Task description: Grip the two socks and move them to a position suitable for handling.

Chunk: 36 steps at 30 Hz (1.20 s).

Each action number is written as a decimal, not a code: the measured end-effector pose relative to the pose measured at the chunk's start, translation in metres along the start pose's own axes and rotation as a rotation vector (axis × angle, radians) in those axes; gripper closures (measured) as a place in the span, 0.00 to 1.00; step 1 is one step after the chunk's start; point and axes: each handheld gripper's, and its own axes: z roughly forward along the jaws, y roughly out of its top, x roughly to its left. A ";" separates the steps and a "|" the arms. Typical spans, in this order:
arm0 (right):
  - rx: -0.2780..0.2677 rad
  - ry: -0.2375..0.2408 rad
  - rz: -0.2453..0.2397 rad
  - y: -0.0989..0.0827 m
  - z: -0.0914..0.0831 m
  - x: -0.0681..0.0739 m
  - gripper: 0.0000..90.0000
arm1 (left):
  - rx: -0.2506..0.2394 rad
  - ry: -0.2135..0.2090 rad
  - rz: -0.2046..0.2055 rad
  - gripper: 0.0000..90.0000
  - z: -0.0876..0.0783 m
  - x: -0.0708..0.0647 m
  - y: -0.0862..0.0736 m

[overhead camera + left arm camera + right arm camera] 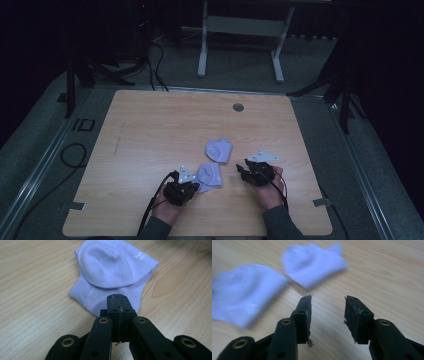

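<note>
Two socks, both pale lilac, ankle-cut; two grippers, one per hand. Near sock [210, 176] lies just inside the bench's near edge, a little right of its middle; far sock [219, 150] sits just beyond it toward the bench's centre, the two close but whether they touch cannot be told. Bench [150, 130] is light wood-grain laminate with rounded corners and a round grey cable port near the far edge. Room is dim: grey carpet, a white frame with two legs past the far edge, black cables trailing on the floor at the left. In the left gripper view the near sock [112, 272] lies flat, its long axis running from the ribbed cuff beside the jaws up and away toward the rounded toe end; a small white logo sits on the top fold. Left gripper [190, 186] is at the near sock's left edge, jaws pressed fully together with their tips over the cuff hem; cloth between them cannot be made out. Right gripper [243, 169] is to the right of the socks, near the bench's near right quarter, jaws partway apart with bare wood between them. The right gripper view is motion-blurred, both socks ahead and to the left of the jaws.
</note>
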 end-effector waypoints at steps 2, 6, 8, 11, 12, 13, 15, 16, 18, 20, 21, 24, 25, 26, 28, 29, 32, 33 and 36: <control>-0.006 0.033 -0.036 0.006 0.001 0.010 0.69 | 0.005 0.005 0.006 0.99 0.000 -0.001 0.000; -0.001 0.079 -0.090 0.020 0.008 0.027 0.75 | 0.008 0.005 0.005 0.99 0.000 0.000 0.001; 0.000 0.111 -0.104 0.025 0.011 0.034 0.79 | 0.006 0.005 0.005 1.00 0.000 0.000 0.000; 0.005 0.160 -0.138 0.031 0.017 0.048 0.84 | 0.004 0.006 0.002 0.99 0.000 0.000 0.000; 0.009 0.181 -0.143 0.033 0.019 0.052 0.85 | 0.005 0.007 0.004 0.99 0.000 0.000 0.000; 0.012 0.197 -0.156 0.035 0.022 0.056 0.87 | 0.004 0.008 0.005 0.99 0.000 -0.001 0.000; 0.016 0.210 -0.168 0.036 0.024 0.060 0.87 | 0.002 0.009 0.006 0.99 0.000 -0.001 0.000; 0.021 0.222 -0.181 0.037 0.026 0.065 0.88 | 0.001 0.011 0.006 0.99 0.000 -0.001 0.000; 0.041 0.255 -0.197 0.037 0.033 0.073 0.90 | -0.002 0.012 0.006 0.99 0.000 -0.002 0.000; 0.054 0.266 -0.199 0.036 0.036 0.076 0.90 | -0.002 0.012 0.006 0.99 0.000 -0.002 0.000; 0.072 0.277 -0.203 0.033 0.041 0.079 0.90 | 0.002 0.011 0.010 0.99 0.000 -0.001 0.000; 0.109 0.286 -0.193 0.030 0.048 0.080 0.80 | 0.002 0.011 0.011 0.99 0.000 -0.001 0.000; 0.118 0.293 -0.189 0.029 0.050 0.081 0.78 | 0.003 0.011 0.012 0.99 0.000 -0.001 0.000; 0.118 0.293 -0.189 0.029 0.050 0.081 0.78 | 0.003 0.011 0.012 0.99 0.000 -0.001 0.000; 0.129 0.298 -0.187 0.027 0.054 0.081 0.73 | 0.004 0.010 0.013 0.99 0.000 -0.001 0.000; 0.133 0.302 -0.181 0.027 0.055 0.082 0.72 | 0.004 0.011 0.014 0.99 0.000 -0.001 0.000; 0.132 0.308 -0.178 0.027 0.056 0.082 0.70 | 0.004 0.011 0.015 0.99 0.000 -0.001 0.000; 0.130 0.307 -0.179 0.027 0.056 0.082 0.71 | 0.004 0.012 0.015 0.99 0.000 -0.001 0.000; 0.130 0.287 -0.190 0.027 0.056 0.083 0.75 | 0.003 0.013 0.015 0.99 0.000 -0.001 0.000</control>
